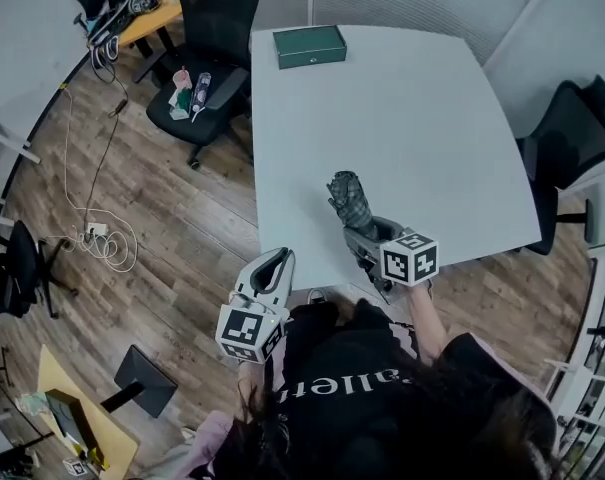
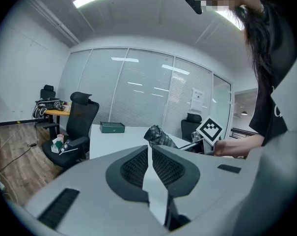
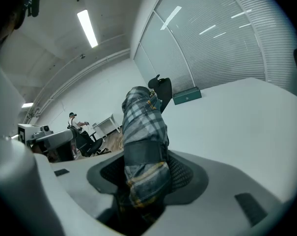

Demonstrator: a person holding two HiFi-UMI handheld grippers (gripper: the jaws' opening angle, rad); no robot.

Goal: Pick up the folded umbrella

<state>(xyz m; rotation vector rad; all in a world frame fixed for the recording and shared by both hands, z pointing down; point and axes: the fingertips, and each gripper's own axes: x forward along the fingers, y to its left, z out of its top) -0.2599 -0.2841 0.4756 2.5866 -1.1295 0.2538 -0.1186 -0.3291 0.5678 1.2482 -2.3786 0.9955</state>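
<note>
The folded umbrella (image 1: 350, 200), in dark plaid fabric with a band round it, is held up above the near edge of the white table (image 1: 412, 118). My right gripper (image 1: 360, 230) is shut on its lower part. In the right gripper view the umbrella (image 3: 143, 132) sticks up and forward from between the jaws of that gripper (image 3: 146, 156). My left gripper (image 1: 280, 258) hangs off the table's near left corner over the floor, with its jaws together and nothing in them. The left gripper view shows its closed tips (image 2: 149, 149) and the umbrella (image 2: 160, 135) beyond.
A green box (image 1: 309, 46) lies at the table's far edge. A black office chair (image 1: 212, 58) with small items on its seat stands left of the table, and another chair (image 1: 572, 138) stands to the right. Cables (image 1: 102, 233) trail over the wooden floor.
</note>
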